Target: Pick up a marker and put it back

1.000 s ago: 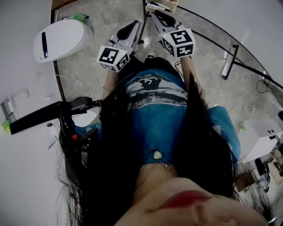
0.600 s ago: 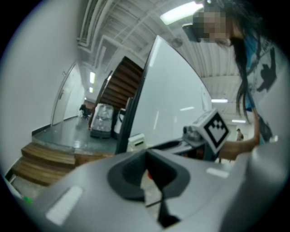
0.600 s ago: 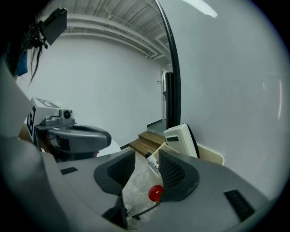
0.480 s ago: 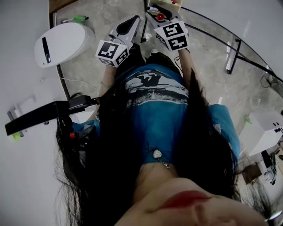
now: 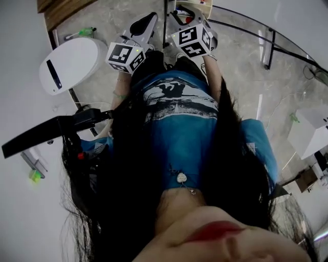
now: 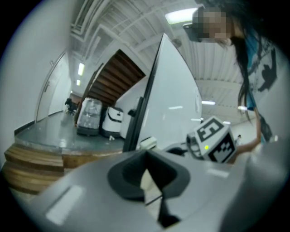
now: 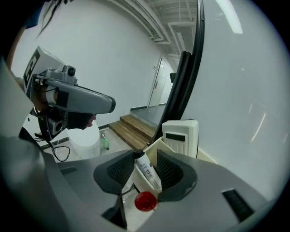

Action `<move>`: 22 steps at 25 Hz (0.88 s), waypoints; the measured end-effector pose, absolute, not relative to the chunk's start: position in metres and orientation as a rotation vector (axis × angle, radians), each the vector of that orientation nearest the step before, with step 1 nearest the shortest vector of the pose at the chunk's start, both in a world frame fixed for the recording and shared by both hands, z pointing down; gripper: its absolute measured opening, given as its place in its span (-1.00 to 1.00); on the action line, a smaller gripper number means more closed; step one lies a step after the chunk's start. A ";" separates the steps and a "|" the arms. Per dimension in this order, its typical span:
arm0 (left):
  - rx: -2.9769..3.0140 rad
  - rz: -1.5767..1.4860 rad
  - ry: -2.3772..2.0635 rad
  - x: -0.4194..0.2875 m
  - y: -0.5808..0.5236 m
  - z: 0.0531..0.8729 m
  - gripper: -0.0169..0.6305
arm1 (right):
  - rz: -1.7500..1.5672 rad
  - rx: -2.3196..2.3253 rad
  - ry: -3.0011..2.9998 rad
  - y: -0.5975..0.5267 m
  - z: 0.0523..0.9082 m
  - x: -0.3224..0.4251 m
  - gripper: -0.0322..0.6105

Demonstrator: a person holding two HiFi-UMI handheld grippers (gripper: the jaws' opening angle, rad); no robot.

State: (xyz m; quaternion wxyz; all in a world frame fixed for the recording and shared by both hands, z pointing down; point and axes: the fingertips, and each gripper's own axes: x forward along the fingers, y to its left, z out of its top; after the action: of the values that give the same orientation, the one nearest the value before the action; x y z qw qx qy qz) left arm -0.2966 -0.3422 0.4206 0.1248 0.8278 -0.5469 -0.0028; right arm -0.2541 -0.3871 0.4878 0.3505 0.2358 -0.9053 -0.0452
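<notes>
The right gripper (image 7: 141,157) has just been opening its jaws, which now stand wide apart with the marker (image 7: 148,174) lying between them and neither pad pressing on it. The marker rests slanted in a cream tray (image 7: 205,156) at the far side of the scene, its black tip pointing away and a red round cap (image 7: 145,200) showing at its near end. Just beyond it in the tray stands a cream box (image 7: 180,136) with a dark slot. Compared with a second ago in the head view, this gripper's cube (image 5: 193,41) sits farther away and more to the left, tipped over more steeply. The left gripper (image 6: 147,158) has shifted to the far left as well, and its jaws are together with nothing between them. The whole head view has swung: the white dome (image 5: 69,64) on the left lies nearer than before, the wooden step (image 5: 61,10) at the far left shows more of itself, and the green bottle (image 5: 87,31) beside it has slid nearer. As for writing, the marker's white label carries a barcode and lines of print too small to read, and both cubes bear black-and-white square patterns
</notes>
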 end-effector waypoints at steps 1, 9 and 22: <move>2.417 -0.008 -1.580 -0.298 -0.344 0.423 -0.94 | -0.120 0.617 -2.332 -0.388 0.490 -0.253 -0.43; 2.460 -0.007 -1.513 -0.282 -0.351 0.416 -0.94 | -0.078 0.625 -2.321 -0.388 0.481 -0.227 -0.53; 2.509 -0.046 -1.415 -0.264 -0.349 0.414 -0.94 | 0.099 0.962 -2.532 -0.404 0.412 -0.186 -0.62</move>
State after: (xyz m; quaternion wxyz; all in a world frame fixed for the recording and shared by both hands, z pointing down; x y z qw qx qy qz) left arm -0.2642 -0.3490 0.4135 0.1299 0.8636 -0.4869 -0.0157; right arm -0.1856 -0.4036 0.4118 0.2140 0.3466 -0.9126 0.0356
